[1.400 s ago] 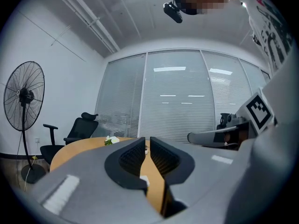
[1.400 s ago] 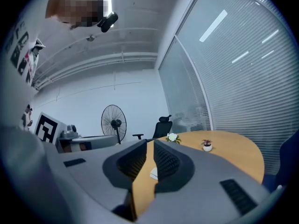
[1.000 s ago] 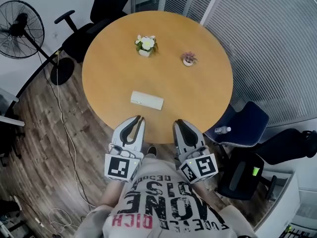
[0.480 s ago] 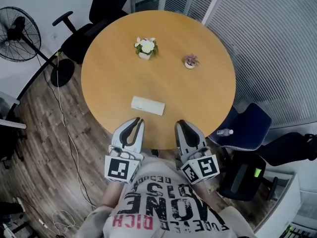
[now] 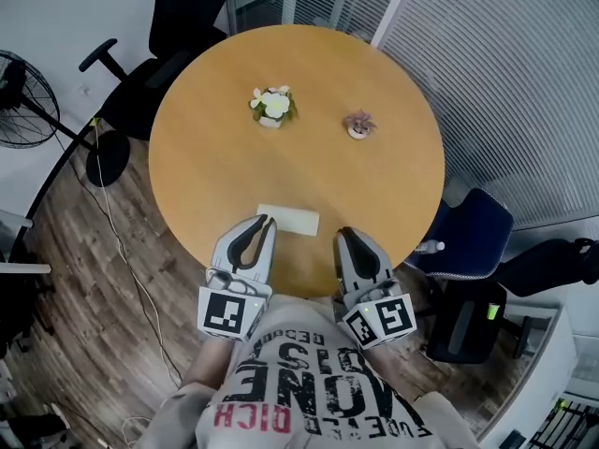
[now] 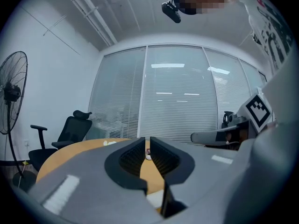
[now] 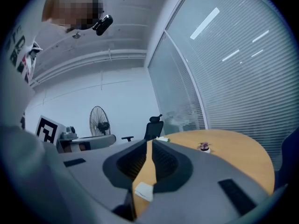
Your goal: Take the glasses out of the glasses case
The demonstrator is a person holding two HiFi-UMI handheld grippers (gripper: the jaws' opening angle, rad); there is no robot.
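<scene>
White glasses case [image 5: 290,220], a claw either side.
It lies at the desk's [image 5: 374,185] 6 o'clock rim; left claw [image 5: 265,221], slightly apart and empty, at its 9 o'clock end; right claw [image 5: 343,235], pressed together, at 4 o'clock.

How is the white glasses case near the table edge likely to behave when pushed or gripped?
The glasses case looks flat and boxy, lying on its broad face, so it probably won't roll or tip. On the smooth table it would likely slide if pushed, and the near edge is close. It appears rigid; weight cannot be judged.
</scene>
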